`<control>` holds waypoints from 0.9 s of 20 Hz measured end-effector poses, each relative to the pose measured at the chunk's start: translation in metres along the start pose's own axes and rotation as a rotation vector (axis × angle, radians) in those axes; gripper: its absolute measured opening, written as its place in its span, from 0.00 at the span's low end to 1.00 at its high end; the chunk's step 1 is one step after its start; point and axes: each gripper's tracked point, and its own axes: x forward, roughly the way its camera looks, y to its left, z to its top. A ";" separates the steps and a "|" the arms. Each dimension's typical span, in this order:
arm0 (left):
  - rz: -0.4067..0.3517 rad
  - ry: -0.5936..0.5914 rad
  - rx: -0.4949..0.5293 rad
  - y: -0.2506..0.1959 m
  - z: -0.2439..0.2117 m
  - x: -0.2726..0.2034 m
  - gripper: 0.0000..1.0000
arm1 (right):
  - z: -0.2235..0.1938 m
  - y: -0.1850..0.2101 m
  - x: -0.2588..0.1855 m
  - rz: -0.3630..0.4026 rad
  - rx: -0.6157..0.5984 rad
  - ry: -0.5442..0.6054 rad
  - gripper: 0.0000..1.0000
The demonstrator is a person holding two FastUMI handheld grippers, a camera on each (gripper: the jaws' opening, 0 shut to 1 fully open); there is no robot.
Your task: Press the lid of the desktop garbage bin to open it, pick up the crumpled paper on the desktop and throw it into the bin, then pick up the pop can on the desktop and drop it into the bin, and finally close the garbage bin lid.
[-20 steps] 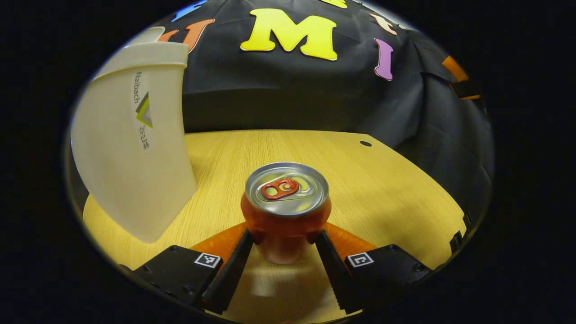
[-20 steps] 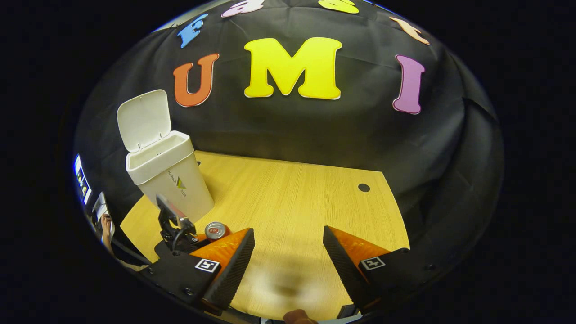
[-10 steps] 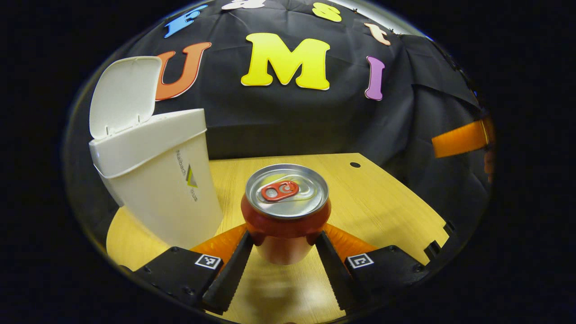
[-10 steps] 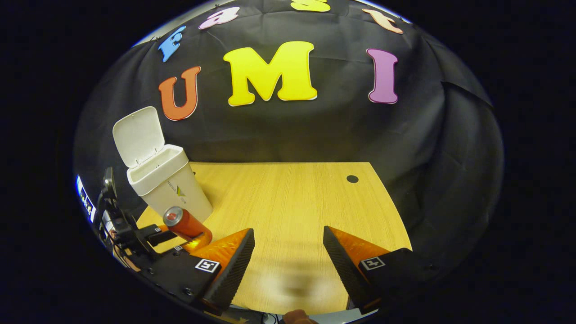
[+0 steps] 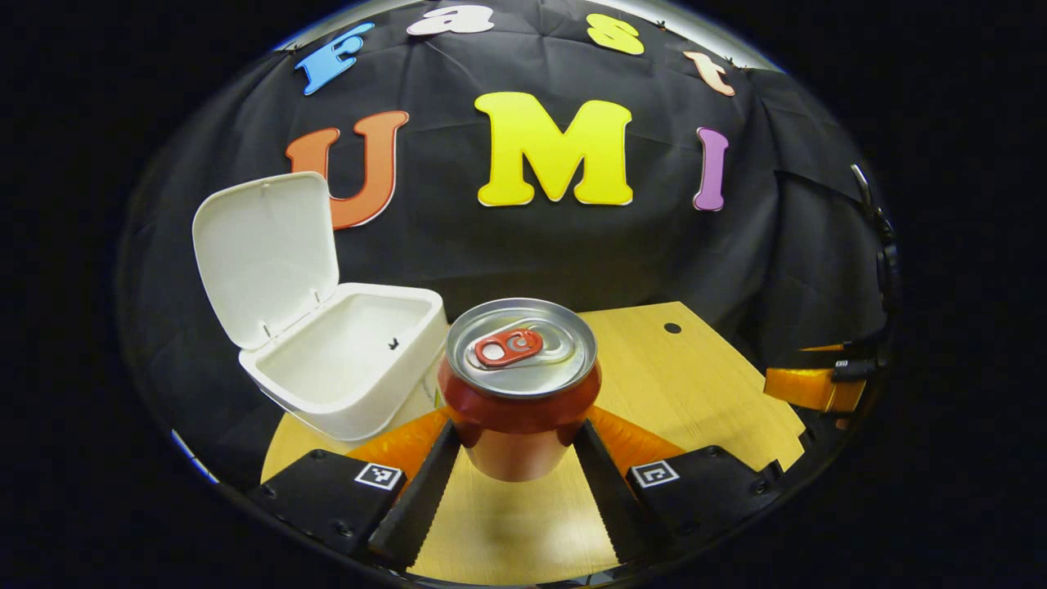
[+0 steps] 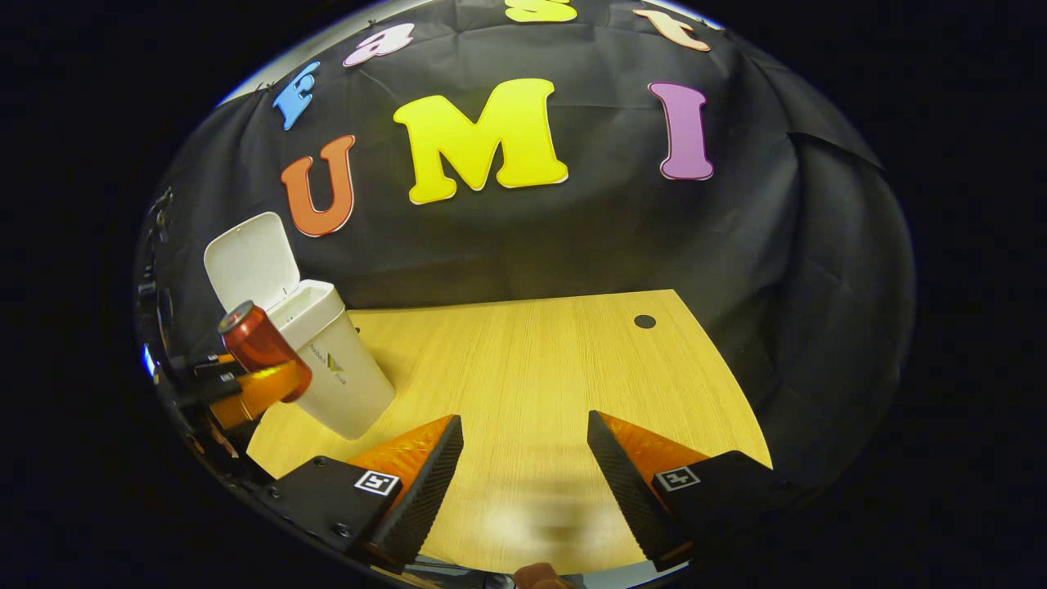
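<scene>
Pop can (image 5: 519, 384): clamped between both fingers of the left gripper (image 5: 517, 458), off the desktop (image 5: 703, 384), top end pointing away from the gripper.
Bin (image 5: 348, 360): mouth just left of the can and lower; lid (image 5: 263, 249) stands open, hinged back.
Can axis: tilted in the right gripper view, top leaning toward the bin.
Right gripper (image 6: 523, 466): fingers apart, holding nothing, low over bare desktop, well apart from the bin.
Crumpled paper: no telling from here whether it lies inside.

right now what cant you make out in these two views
- Inside of the bin: left gripper view shows its upper walls, its own rim hides the bottom, so the paper cannot be confirmed.
- Pop can underside: left gripper fingers cover its lower sides.
- Bin label, right gripper view: too small.
- Left gripper's handle, right gripper view: cut off by the edge.
</scene>
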 end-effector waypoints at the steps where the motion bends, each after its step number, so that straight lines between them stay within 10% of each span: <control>1: 0.021 -0.004 0.002 0.009 0.010 -0.002 0.86 | 0.002 0.001 0.001 -0.002 -0.003 -0.003 0.97; 18: 0.337 0.040 -0.136 0.185 0.046 0.060 0.86 | 0.032 0.029 0.016 -0.017 -0.071 -0.010 0.97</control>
